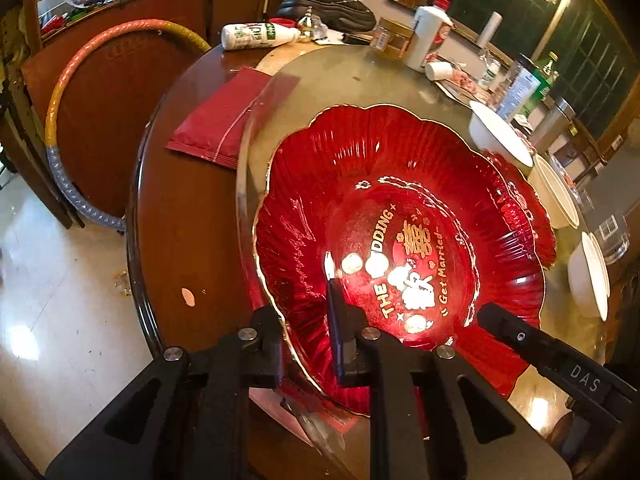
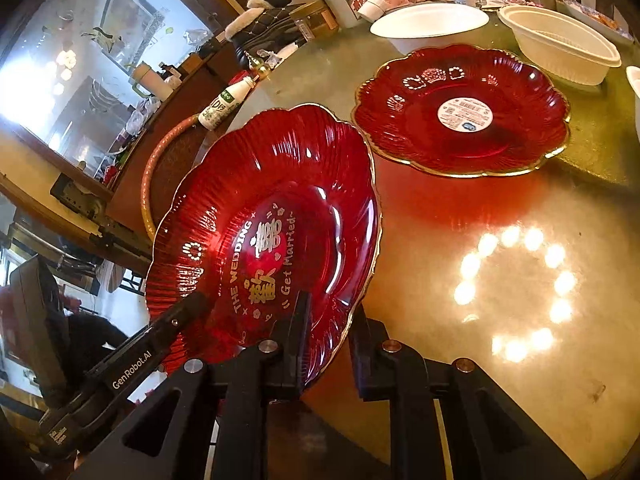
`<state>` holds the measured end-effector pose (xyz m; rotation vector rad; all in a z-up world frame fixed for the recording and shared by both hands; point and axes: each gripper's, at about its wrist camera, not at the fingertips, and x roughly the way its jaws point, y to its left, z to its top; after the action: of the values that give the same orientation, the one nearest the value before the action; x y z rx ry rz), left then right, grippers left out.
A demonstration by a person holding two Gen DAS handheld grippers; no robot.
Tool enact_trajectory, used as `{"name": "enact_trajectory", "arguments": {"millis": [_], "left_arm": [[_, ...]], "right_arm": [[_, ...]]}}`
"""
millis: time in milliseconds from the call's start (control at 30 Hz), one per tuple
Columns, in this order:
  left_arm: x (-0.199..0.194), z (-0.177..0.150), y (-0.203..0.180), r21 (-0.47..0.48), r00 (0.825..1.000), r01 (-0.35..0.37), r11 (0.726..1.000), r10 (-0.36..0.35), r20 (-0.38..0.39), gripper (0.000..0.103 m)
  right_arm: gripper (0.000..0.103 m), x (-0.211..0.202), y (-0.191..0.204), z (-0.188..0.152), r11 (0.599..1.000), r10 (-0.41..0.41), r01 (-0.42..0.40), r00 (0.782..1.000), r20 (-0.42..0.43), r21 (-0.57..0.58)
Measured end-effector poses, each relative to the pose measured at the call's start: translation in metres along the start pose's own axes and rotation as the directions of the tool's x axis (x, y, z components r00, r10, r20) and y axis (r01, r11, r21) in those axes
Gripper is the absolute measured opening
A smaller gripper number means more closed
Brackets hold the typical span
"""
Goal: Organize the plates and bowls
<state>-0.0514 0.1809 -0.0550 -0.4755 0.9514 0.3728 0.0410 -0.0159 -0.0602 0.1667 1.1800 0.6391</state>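
Note:
A red scalloped plate (image 1: pixel 400 208) with a gold rim and "THE WEDDING" lettering hangs tilted over the table, held from two sides. My left gripper (image 1: pixel 300 292) is shut on its near rim, and the right gripper (image 1: pixel 520 336) reaches in from the right. In the right wrist view my right gripper (image 2: pixel 332 308) is shut on the rim of the same plate (image 2: pixel 272 216), while the left gripper (image 2: pixel 160 332) grips its left edge. A second red plate (image 2: pixel 460 112) with a round white sticker lies flat on the table behind. White bowls (image 2: pixel 432 20) (image 2: pixel 560 44) stand beyond it.
The round wooden table carries a glass turntable (image 1: pixel 360 76). A red pouch (image 1: pixel 224 120), a lying white bottle (image 1: pixel 256 36), an upright white bottle (image 1: pixel 428 32) and jars crowd the far side. A hoop (image 1: pixel 60 120) leans on a chair at left.

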Motion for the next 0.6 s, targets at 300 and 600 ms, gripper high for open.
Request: {"name": "enact_trajectory", "arguments": {"millis": [300, 600], "left_arm": [[-0.011, 0.009, 0.025, -0.107, 0.999, 0.001, 0.994, 0.002, 0.034, 0.064], [-0.052, 0.061, 0.016, -0.137, 0.991, 0.019, 0.990, -0.001, 0.135, 0.071]], "right_arm": [[0.037, -0.013, -0.018, 0.000, 0.999, 0.034, -0.034, 0.999, 0.036, 0.022], [0.064, -0.071, -0.082, 0.008, 0.981, 0.042, -0.075, 0.983, 0.178, 0.182]]}}
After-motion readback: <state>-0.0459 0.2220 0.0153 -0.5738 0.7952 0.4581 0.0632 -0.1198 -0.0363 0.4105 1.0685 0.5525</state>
